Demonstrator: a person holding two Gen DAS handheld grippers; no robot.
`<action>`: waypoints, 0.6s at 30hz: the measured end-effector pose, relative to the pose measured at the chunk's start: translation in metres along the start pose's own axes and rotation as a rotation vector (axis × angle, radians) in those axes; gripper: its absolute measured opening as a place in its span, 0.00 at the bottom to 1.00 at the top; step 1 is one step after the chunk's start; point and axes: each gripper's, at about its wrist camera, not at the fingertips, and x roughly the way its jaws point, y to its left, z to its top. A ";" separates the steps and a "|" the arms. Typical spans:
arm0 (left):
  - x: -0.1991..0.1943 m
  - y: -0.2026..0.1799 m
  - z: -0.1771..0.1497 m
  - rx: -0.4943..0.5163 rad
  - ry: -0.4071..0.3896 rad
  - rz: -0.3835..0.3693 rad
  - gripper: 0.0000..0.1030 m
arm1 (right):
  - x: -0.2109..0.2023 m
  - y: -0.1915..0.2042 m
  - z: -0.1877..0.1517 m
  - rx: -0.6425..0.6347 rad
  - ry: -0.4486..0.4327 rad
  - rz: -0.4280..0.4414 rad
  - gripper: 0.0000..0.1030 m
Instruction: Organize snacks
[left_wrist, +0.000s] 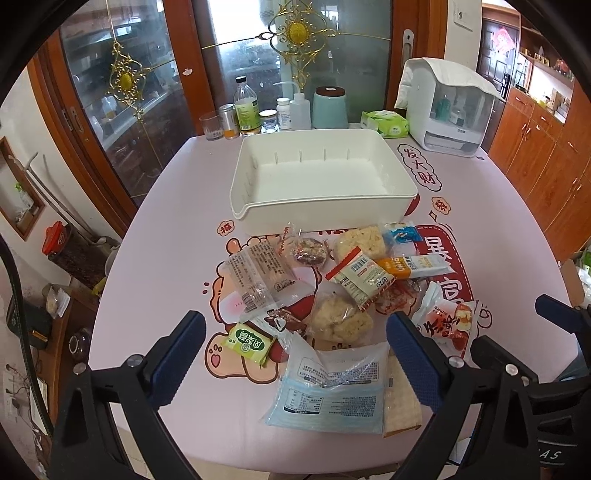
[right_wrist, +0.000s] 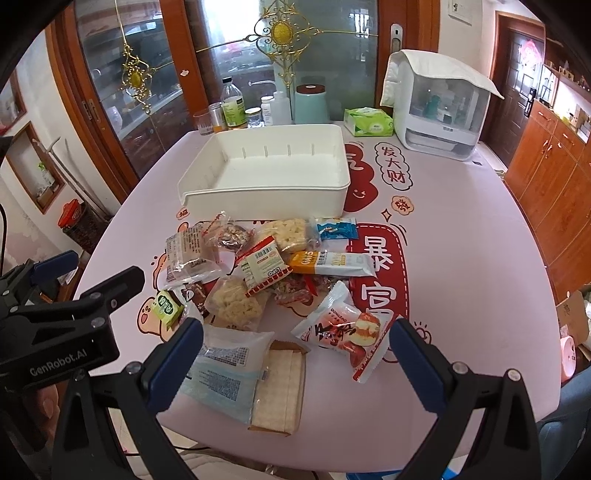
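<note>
- White rectangular plastic bin (left_wrist: 321, 181) sits empty on the pink printed tabletop (left_wrist: 166, 236).
- Loose pile of wrapped snack packets (left_wrist: 332, 288) lies just before it.
- Left gripper (left_wrist: 295, 354) and right gripper (right_wrist: 295, 354) hover with jaws spread, empty.

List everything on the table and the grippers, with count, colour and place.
storage bin: 1, white, table centre, nothing inside
snack packets: a loose pile, mixed colours, in front of the bin
green snack packet: 1, pile's near left edge
pale blue packet: 1, nearest table edge
bottles and jars: several, clear and white, behind the bin
canister: 1, teal, behind the bin
tissue pack: 1, green, back right
cabinet appliance: 1, white, back right
tablecloth: 1, pink, cartoon print
left gripper: jaws open, over near pile
right gripper: jaws open, over near pile
</note>
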 end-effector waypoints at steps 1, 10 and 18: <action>0.000 -0.001 -0.001 -0.001 0.001 0.002 0.94 | 0.000 -0.002 0.002 -0.002 0.003 0.007 0.98; -0.001 -0.001 -0.009 -0.044 0.023 -0.003 0.95 | -0.002 -0.008 0.000 -0.018 -0.003 0.058 0.98; 0.000 0.001 -0.018 -0.085 0.039 0.005 0.95 | 0.004 -0.016 -0.003 -0.010 0.014 0.094 0.98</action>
